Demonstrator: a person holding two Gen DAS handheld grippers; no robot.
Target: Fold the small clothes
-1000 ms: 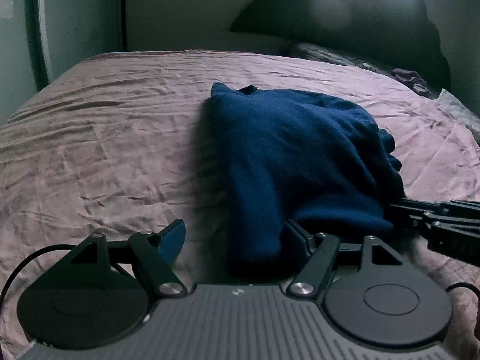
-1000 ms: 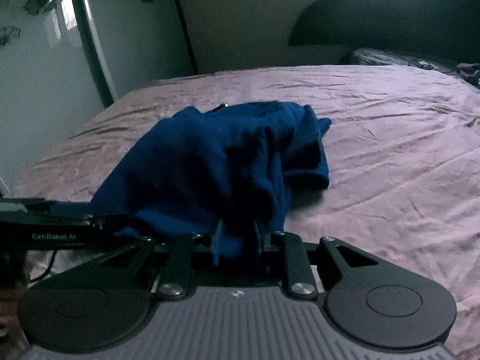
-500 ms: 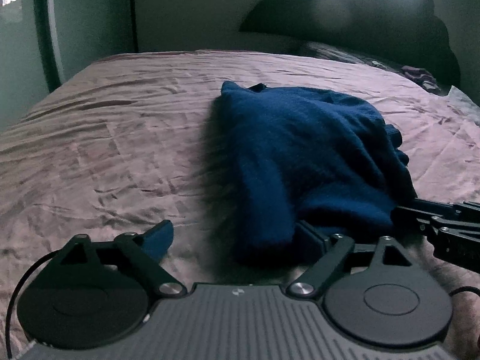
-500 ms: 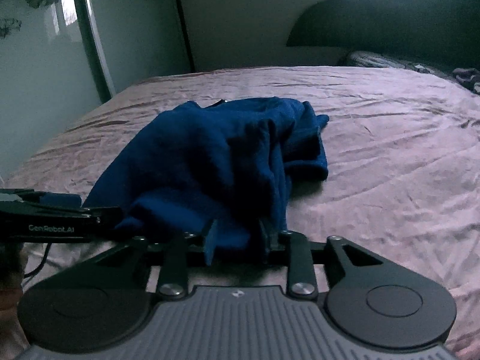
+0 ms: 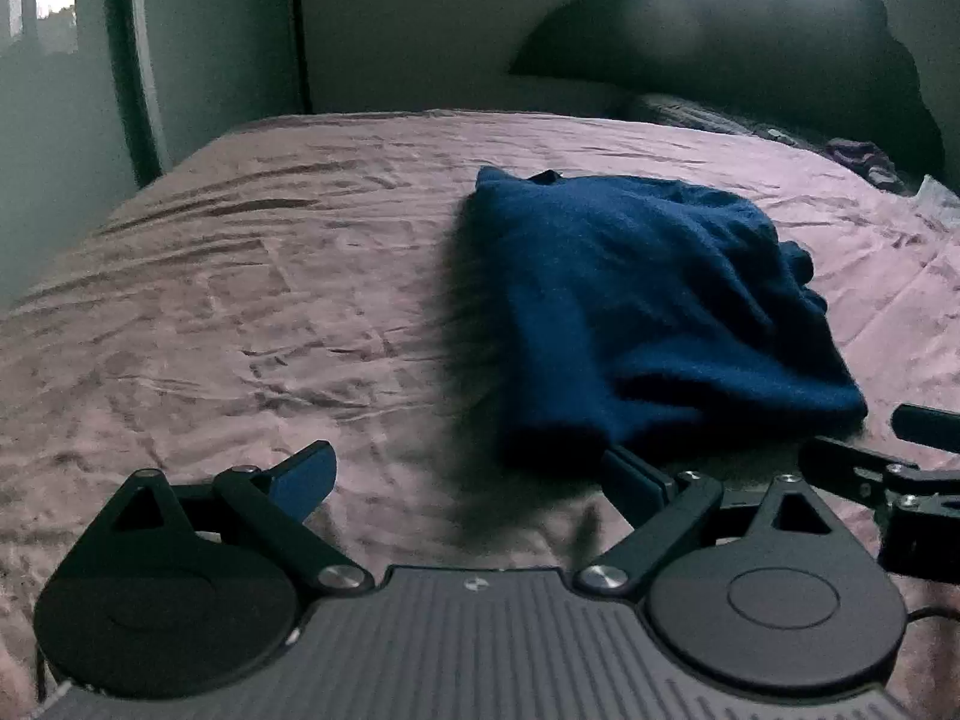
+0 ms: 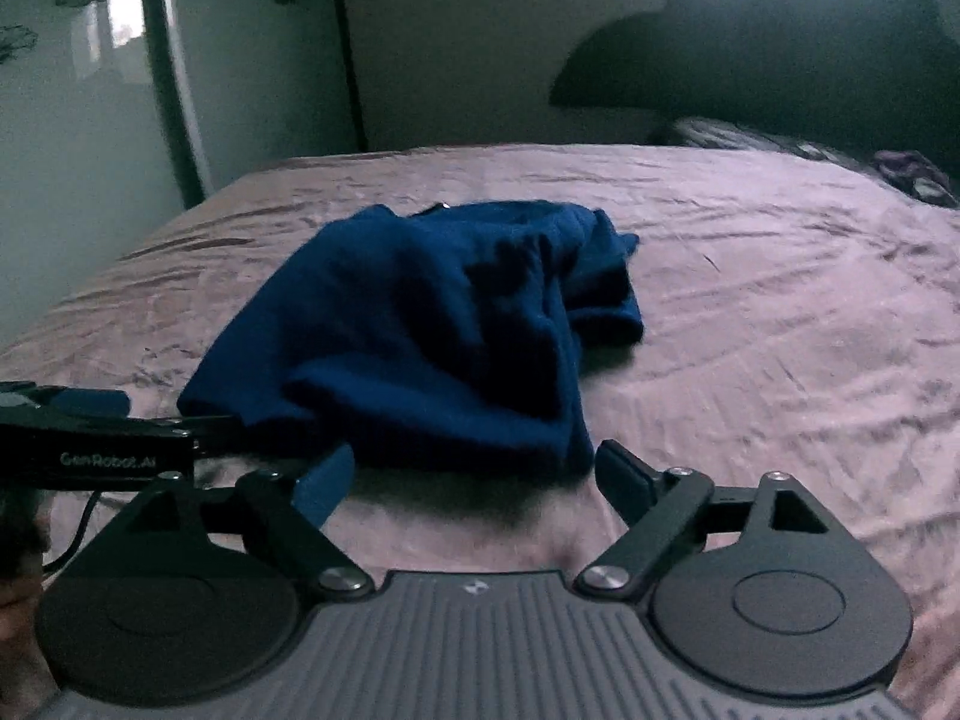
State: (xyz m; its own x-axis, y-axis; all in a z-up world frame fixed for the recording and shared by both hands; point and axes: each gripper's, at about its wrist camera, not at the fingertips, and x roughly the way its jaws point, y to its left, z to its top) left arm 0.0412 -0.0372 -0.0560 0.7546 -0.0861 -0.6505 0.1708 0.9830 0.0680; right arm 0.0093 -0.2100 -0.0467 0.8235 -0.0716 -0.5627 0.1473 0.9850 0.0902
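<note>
A dark blue garment (image 5: 648, 312) lies folded over in a bunched heap on the pink bedsheet (image 5: 270, 312); it also shows in the right wrist view (image 6: 432, 330). My left gripper (image 5: 474, 474) is open and empty, just in front of the garment's near left corner. My right gripper (image 6: 474, 477) is open and empty, its jaws spread just before the garment's near edge. The right gripper shows at the right edge of the left wrist view (image 5: 900, 480). The left gripper shows at the left edge of the right wrist view (image 6: 96, 444).
A dark headboard (image 5: 750, 30) and a pillow (image 5: 708, 117) stand at the far end of the bed. A mirrored wardrobe (image 6: 90, 96) stands to the left. Small dark clothes (image 6: 912, 171) lie at the far right.
My right gripper has opened and let go of the garment's near edge, which has dropped onto the sheet. Both grippers have drawn back a little from the garment.
</note>
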